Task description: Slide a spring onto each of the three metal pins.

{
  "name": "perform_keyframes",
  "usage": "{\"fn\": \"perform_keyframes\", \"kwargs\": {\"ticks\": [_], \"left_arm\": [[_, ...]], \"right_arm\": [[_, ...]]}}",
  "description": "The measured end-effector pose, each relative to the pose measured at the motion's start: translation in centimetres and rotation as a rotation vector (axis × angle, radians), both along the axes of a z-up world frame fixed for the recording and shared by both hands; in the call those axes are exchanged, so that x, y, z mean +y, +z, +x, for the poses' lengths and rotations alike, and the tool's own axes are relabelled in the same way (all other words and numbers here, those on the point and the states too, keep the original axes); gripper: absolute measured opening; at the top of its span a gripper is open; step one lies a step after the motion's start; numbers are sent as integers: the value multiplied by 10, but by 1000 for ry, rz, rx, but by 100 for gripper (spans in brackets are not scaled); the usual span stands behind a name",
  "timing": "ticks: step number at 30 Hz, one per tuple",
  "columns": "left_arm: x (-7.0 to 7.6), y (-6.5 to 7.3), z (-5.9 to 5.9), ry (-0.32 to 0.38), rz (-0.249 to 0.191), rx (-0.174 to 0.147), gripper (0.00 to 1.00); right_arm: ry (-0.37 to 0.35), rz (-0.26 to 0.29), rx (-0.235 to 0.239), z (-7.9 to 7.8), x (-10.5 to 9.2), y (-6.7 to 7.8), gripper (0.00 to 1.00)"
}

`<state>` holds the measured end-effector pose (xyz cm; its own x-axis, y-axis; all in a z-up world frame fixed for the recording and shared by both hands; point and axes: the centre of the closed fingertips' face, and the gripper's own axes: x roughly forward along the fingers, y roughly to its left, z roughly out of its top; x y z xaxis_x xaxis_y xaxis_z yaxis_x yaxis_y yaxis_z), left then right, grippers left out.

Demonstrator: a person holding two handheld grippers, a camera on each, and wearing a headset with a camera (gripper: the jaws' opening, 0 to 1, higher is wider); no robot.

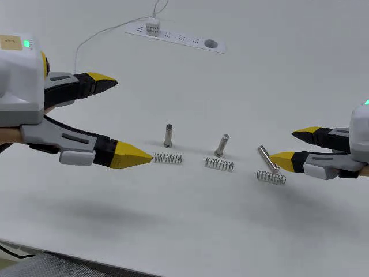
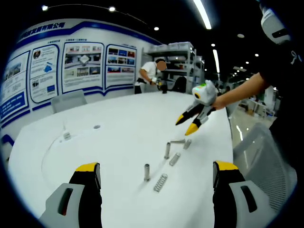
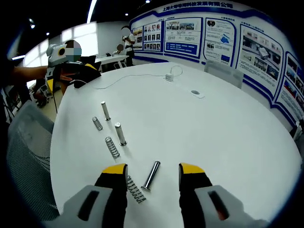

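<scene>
Three metal pins rest on the white table (image 1: 190, 231). The left pin (image 1: 168, 135) and the middle pin (image 1: 222, 145) stand upright; the right pin (image 1: 267, 158) lies on its side. In front of each lies a spring: left spring (image 1: 168, 158), middle spring (image 1: 219, 164), right spring (image 1: 271, 178). My left gripper (image 1: 124, 118) is open, its lower tip close to the left spring, with nothing between the jaws. My right gripper (image 1: 294, 145) is open beside the lying pin (image 3: 150, 175) and the nearest spring (image 3: 135, 188). Pins and springs (image 2: 161, 182) lie ahead of the left jaws.
A white power strip (image 1: 176, 37) with a plugged adapter and cable lies at the table's far side. The table's near edge (image 1: 86, 257) runs along the bottom left. A person stands at a bench in the background (image 2: 149, 76).
</scene>
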<state>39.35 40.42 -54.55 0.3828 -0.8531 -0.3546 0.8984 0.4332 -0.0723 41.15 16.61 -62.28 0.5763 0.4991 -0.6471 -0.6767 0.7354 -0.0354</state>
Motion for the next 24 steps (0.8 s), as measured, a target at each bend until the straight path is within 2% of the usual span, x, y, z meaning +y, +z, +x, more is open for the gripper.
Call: {"fn": "perform_keyframes", "kwargs": {"ticks": [4,6,8,10,24], "left_arm": [[1,-2,1,9,1,8,100],[2,-1,1,15,-2,14,100],[2,0,-1,18,-13,20,100],[2,-1,-2,14,-5,21,100],[4,-1,0,33,-14,26,100]], "right_arm": [[-21,-13,24,6,3,-12,37],[-45,1,58,8,6,-20,36],[-51,4,69,10,9,-25,34],[-53,-5,78,11,11,-30,33],[-71,-64,122,17,12,-45,21]]}}
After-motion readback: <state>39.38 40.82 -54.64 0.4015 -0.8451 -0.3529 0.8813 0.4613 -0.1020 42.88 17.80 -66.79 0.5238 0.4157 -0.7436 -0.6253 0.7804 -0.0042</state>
